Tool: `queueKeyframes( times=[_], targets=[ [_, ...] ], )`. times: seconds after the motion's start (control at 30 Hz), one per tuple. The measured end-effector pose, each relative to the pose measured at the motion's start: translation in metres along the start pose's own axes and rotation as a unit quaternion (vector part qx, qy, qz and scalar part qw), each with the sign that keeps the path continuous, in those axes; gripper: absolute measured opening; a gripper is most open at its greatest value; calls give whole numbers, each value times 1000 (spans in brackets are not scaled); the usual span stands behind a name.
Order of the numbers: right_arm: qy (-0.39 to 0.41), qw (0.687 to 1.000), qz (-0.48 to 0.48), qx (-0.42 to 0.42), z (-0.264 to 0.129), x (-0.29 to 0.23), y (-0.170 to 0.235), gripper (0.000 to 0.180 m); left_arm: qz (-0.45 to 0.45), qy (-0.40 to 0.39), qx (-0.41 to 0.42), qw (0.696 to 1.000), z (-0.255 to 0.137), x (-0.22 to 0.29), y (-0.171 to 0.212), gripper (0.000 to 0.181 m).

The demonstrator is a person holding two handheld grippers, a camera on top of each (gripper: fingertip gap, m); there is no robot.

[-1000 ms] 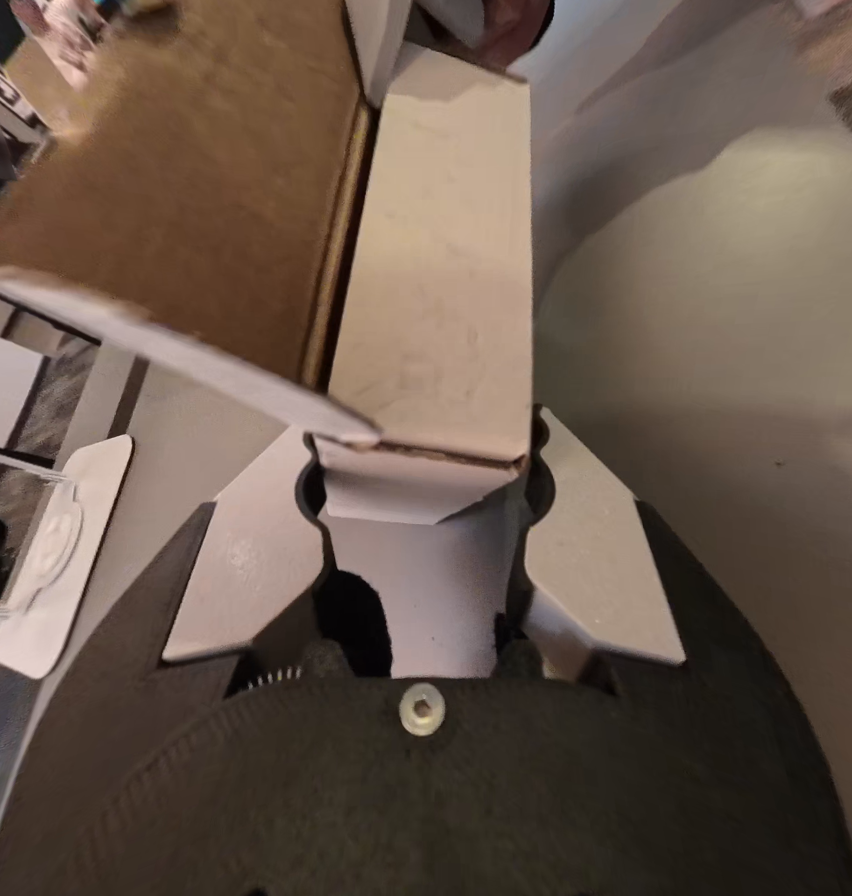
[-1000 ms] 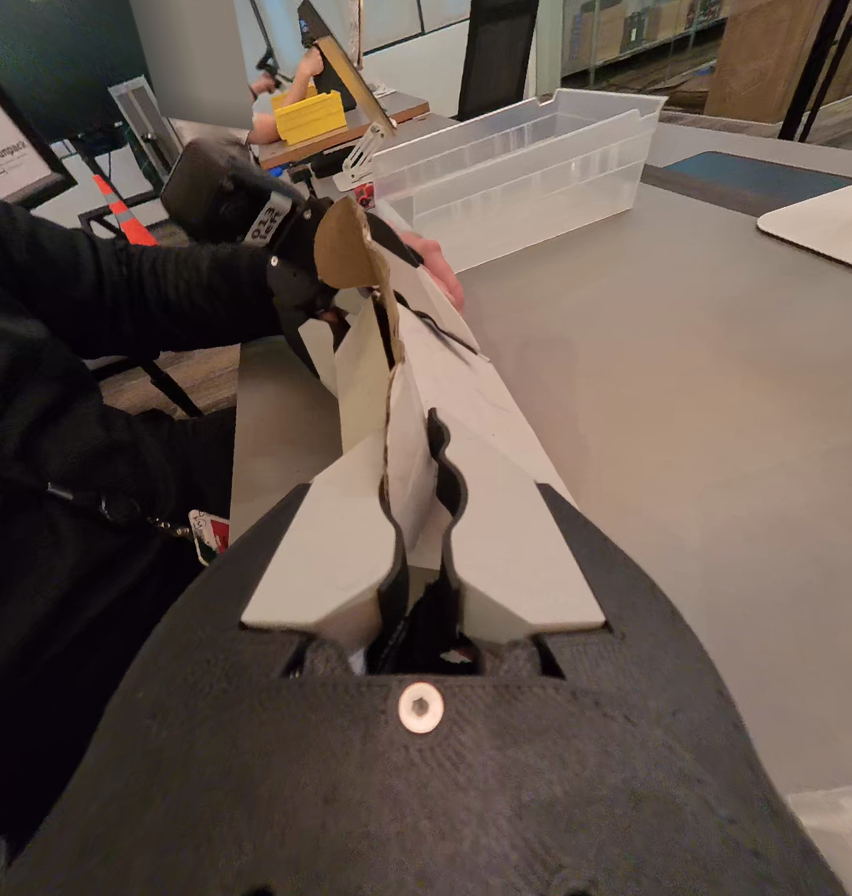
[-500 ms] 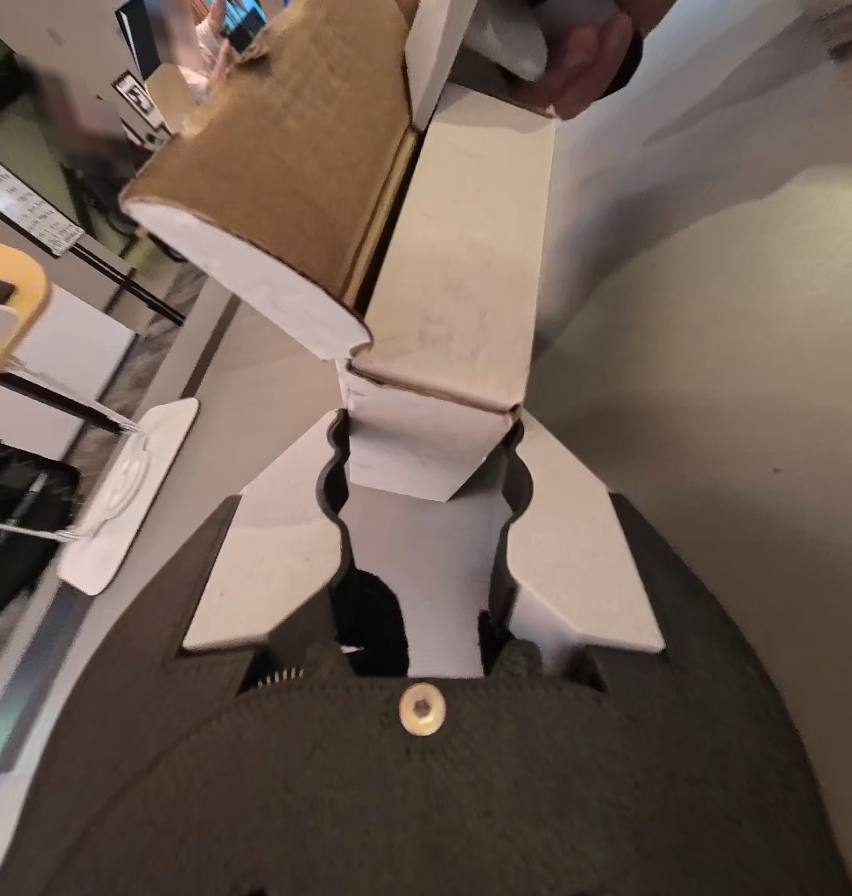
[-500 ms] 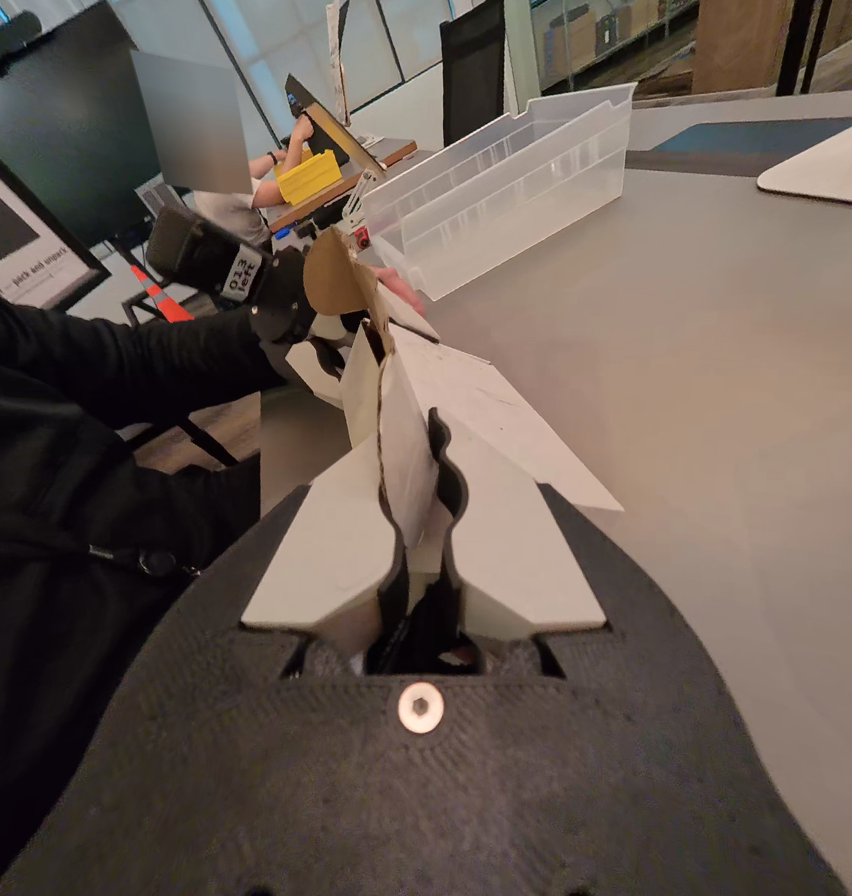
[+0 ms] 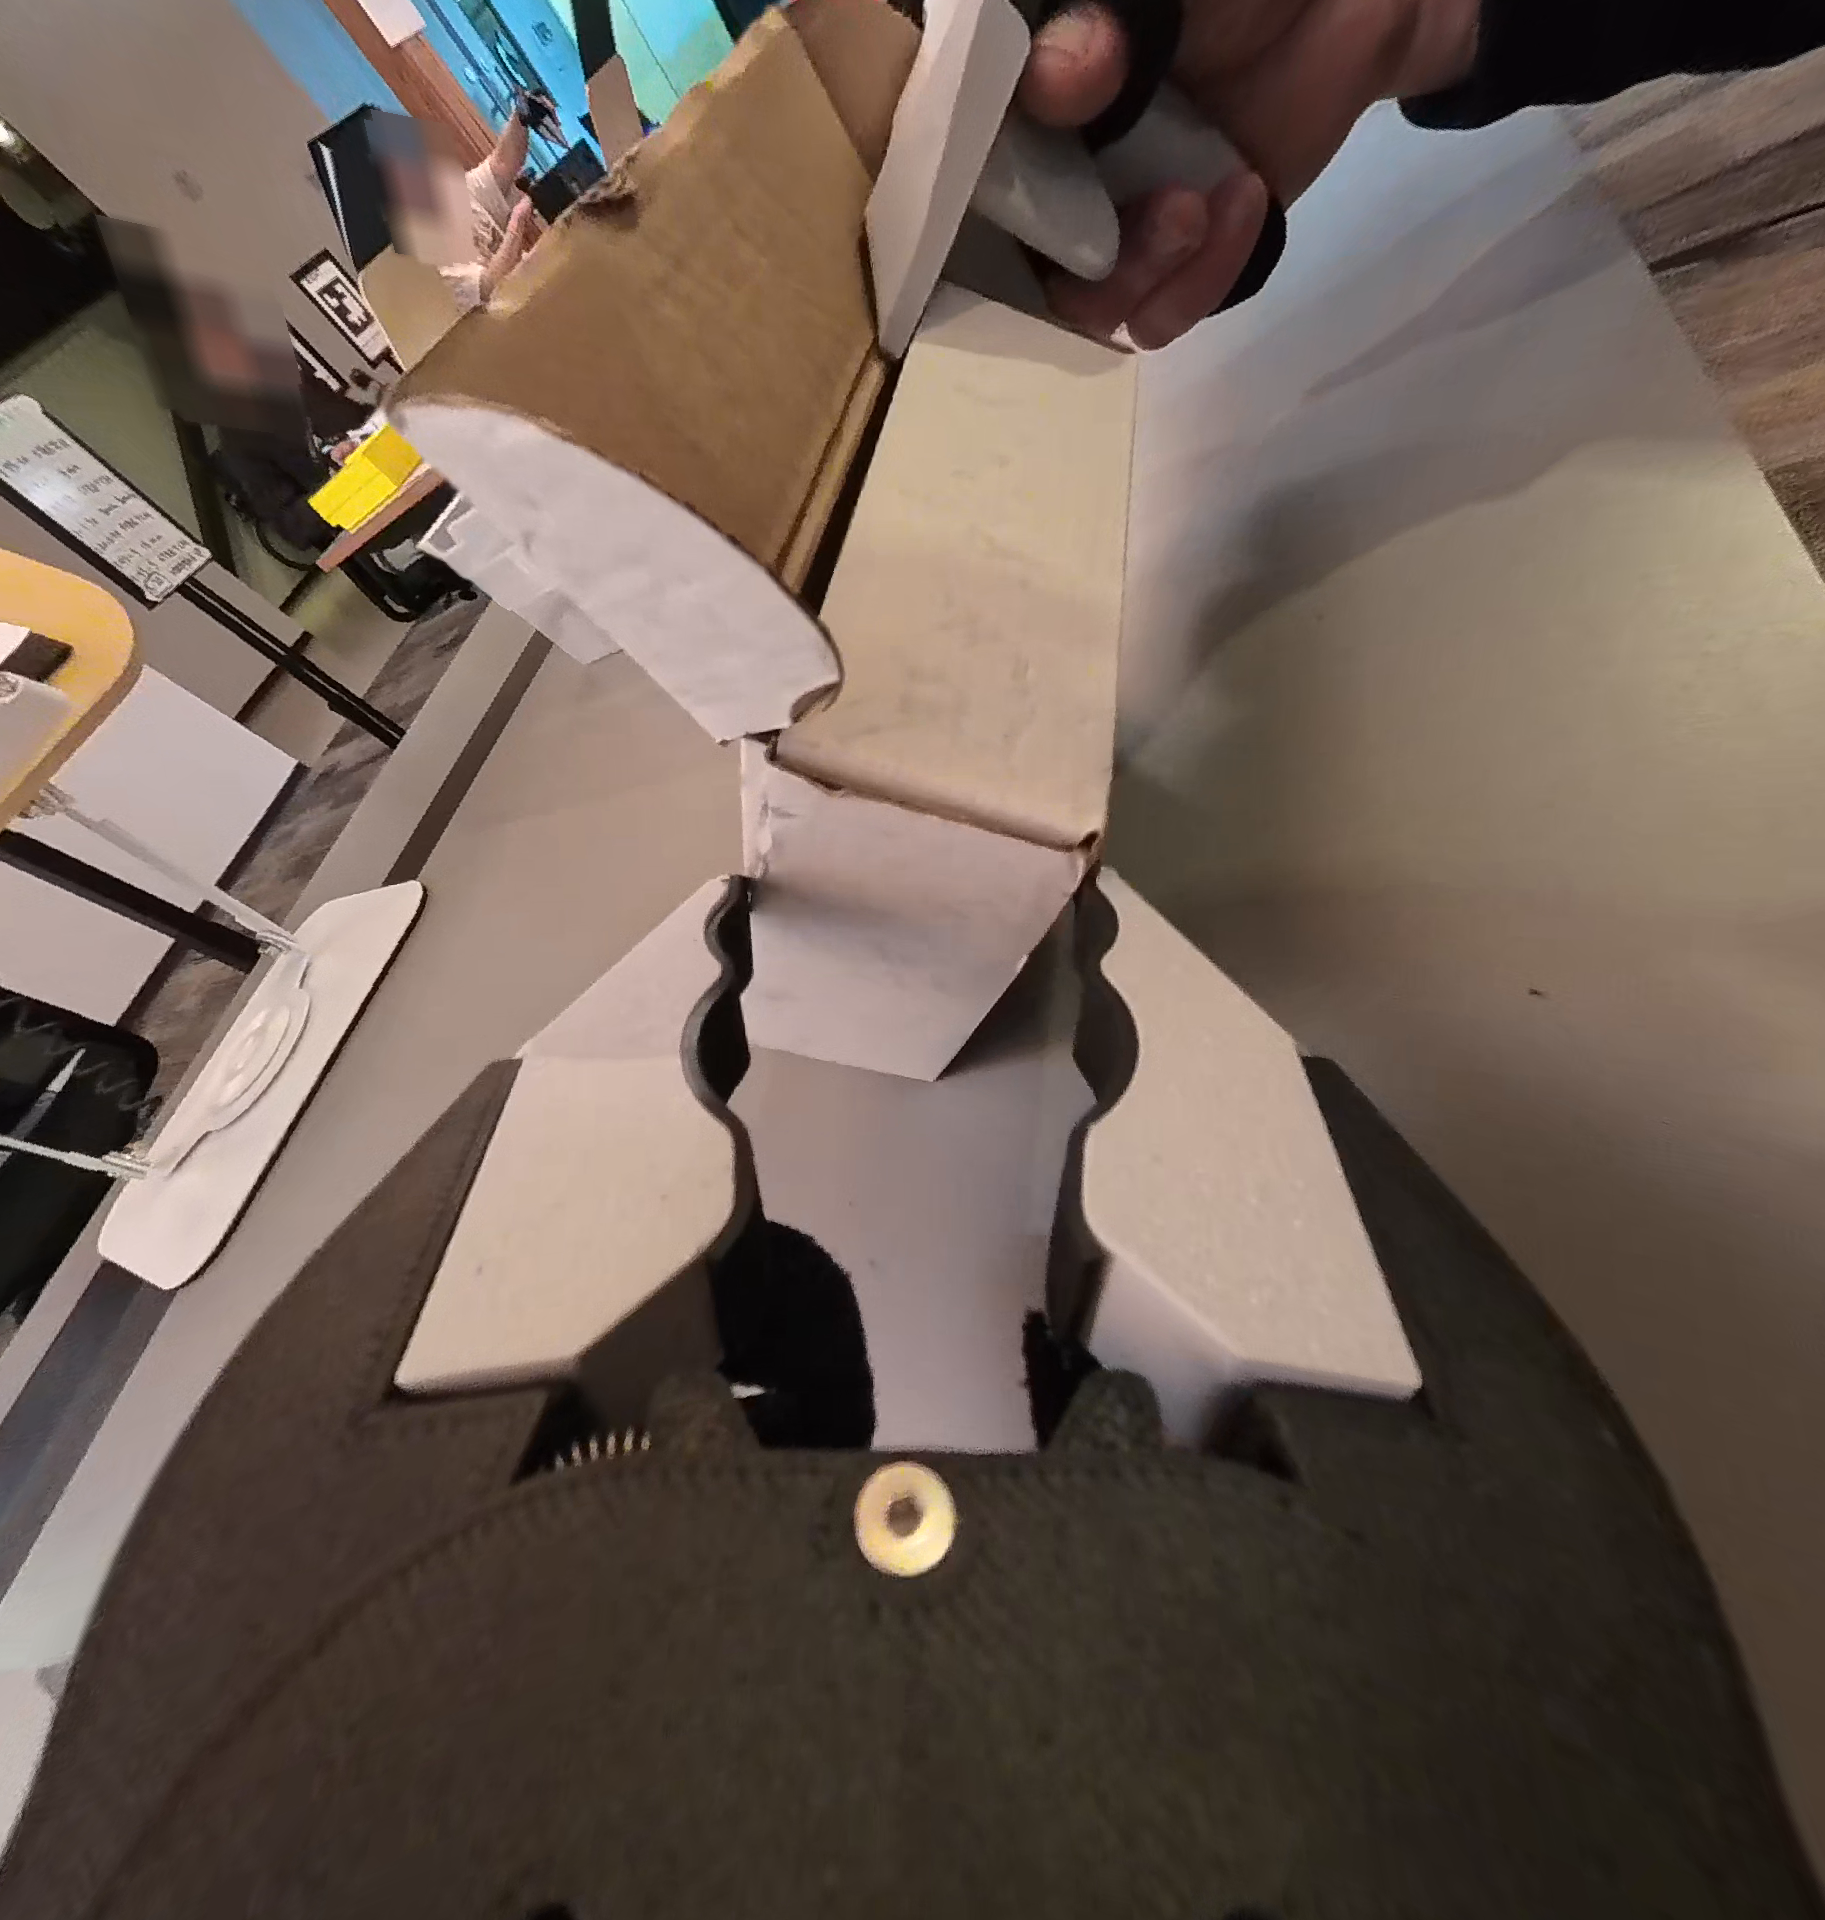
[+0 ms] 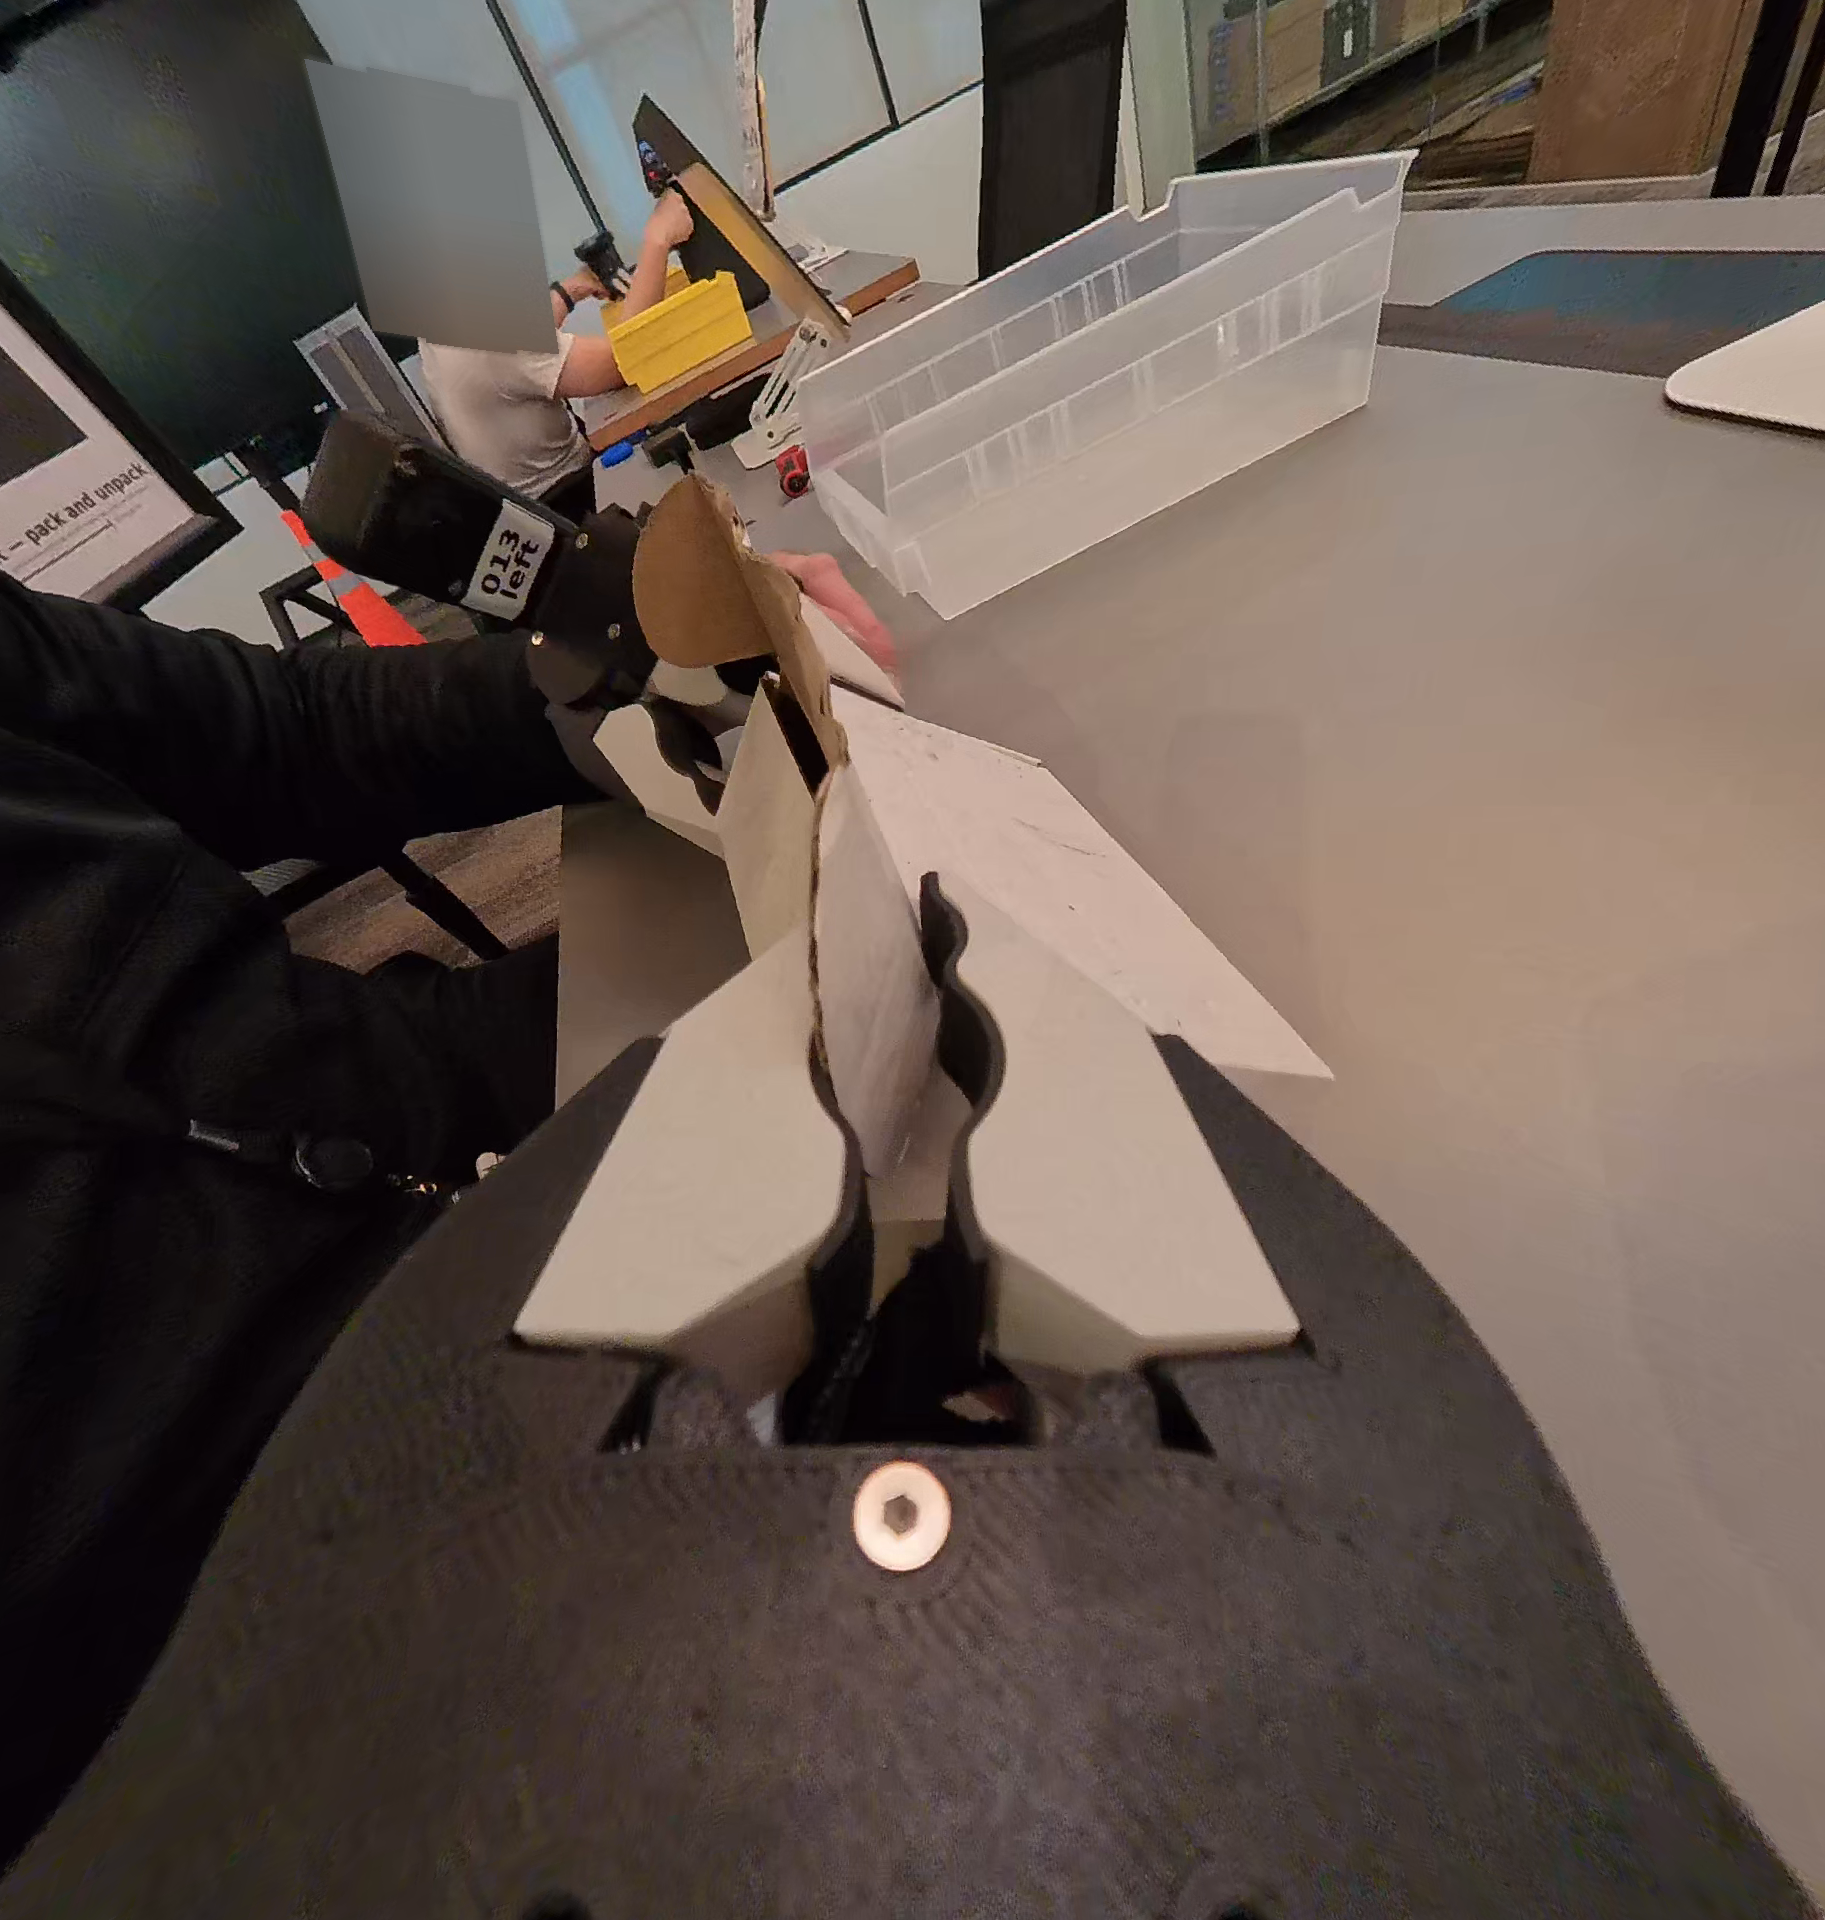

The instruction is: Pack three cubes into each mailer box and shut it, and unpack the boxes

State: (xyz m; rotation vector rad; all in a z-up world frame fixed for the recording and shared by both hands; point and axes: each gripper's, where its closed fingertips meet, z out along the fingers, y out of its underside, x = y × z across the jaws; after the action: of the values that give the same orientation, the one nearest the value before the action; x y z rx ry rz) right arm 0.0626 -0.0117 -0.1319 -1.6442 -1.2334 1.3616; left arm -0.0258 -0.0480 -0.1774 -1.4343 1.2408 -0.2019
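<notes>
Grey table (image 6: 1510,831): box flap (image 6: 872,997) (white) within right claw (image 6: 913,940)

Items bearing writing or marks; wording not reproduced.

- White sticker (image 6: 510,562), black print, on the black body of the left gripper (image 6: 679,727).
- Dark framed sign (image 6: 46,416), white lettering on its lower part, standing left of that gripper.
- Whiteboard (image 5: 82,499), handwritten lines, far left in the left wrist view.
- Square black-and-white code marker (image 5: 342,307), behind the whiteboard.
</notes>
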Motion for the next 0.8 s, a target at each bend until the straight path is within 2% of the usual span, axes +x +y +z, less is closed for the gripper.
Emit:
queueKeyframes(
  times=[0.03, 0.17, 0.23, 0.53, 0.8],
  targets=[
    [-1, 1000, 1, 1, 0, 0, 0, 2, 6, -1, -1, 1000, 0, 1, 0, 60],
    [-8, 999, 37, 20, -1, 4, -2, 4, 107, -27, -34, 993, -1, 2, 4, 54],
    [-16, 998, 51, 26, -1, 4, -2, 3, 117, -25, -38, 992, -2, 4, 3, 53],
    [-3, 1000, 3, 9, -2, -4, 3, 4, 83, 2, -20, 996, -11, 11, -5, 54],
    [11, 999, 33, 35, -5, 3, -12, 6, 138, 9, -32, 990, -11, 25, -9, 51]
  ],
)
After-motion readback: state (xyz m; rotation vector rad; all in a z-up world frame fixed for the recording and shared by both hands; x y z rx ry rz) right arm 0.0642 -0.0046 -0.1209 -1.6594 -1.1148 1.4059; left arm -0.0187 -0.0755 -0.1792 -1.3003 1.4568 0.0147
